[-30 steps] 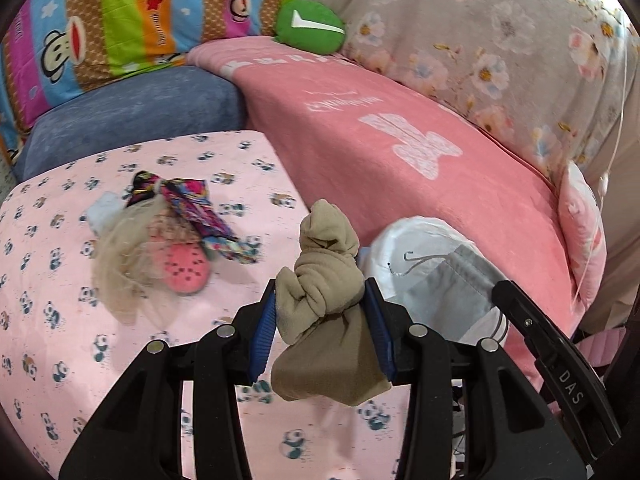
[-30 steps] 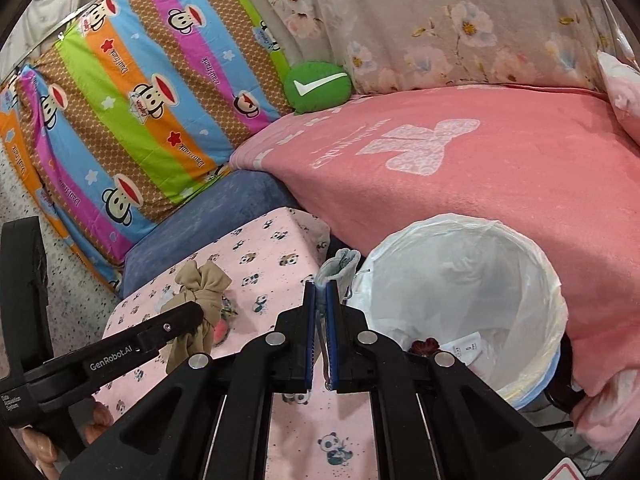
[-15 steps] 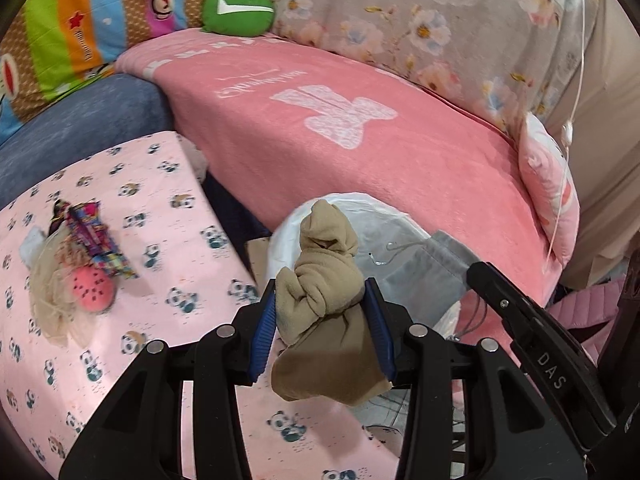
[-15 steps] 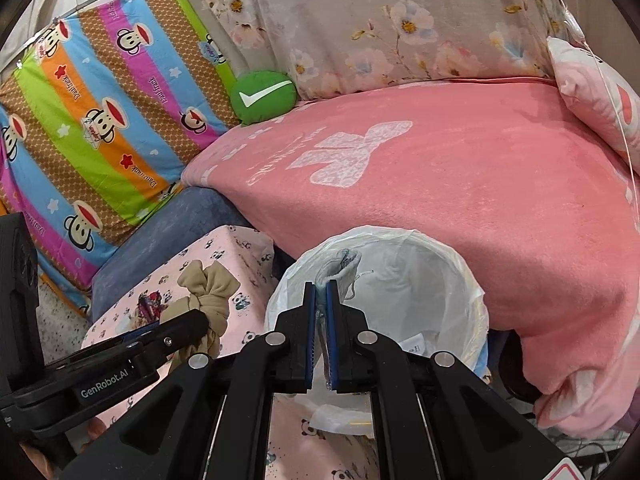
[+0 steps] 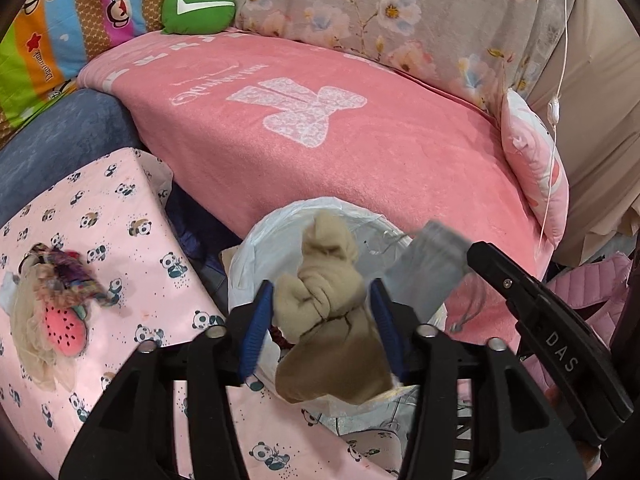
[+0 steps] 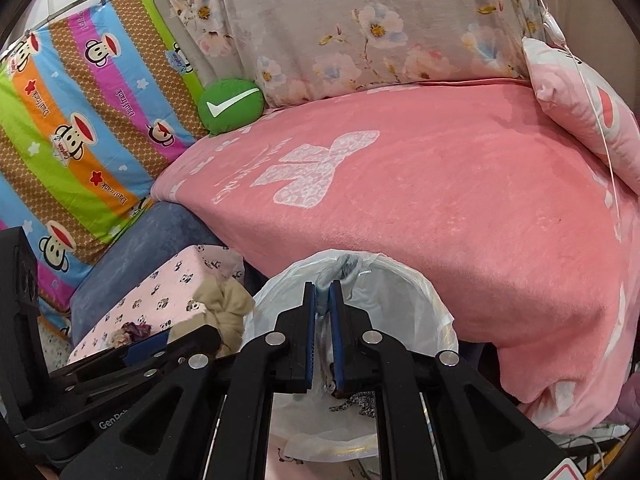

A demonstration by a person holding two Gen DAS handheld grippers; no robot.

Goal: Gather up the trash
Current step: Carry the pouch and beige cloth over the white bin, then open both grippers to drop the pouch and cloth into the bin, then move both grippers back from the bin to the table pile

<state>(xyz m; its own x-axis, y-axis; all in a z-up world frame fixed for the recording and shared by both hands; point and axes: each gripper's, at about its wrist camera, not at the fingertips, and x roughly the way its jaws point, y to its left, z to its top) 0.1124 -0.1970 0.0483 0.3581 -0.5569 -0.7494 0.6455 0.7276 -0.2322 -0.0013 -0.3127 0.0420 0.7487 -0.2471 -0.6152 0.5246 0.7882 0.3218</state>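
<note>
Lower centre: the left gripper (image 5: 320,320), jaws opening, is seen with the knotted beige cloth (image 5: 324,308) between them, apparently unpressed, over the lined bin (image 5: 248,264). The right gripper (image 6: 323,320) (also opening) pinches a grey pouch (image 6: 340,270).

"DAS" in white on the black arm of the right gripper (image 5: 560,354), seen from the left wrist view. "GenRob…", cut off by the frame, in grey on the black body of the left gripper (image 6: 116,424), seen from the right wrist view. Striped monkey cloth (image 6: 80,120) carries small repeated script that looks like "Paul Frank", not fully legible. Pink blanket (image 5: 320,140) has a white cursive line beside its white bow print, unreadable, plus white block marks along its far edge, also unreadable. Green cushion (image 5: 198,7) bears 1 white check mark, no text. Red-and-white label corner at the bottom right of the right wrist view, nothing legible.
</note>
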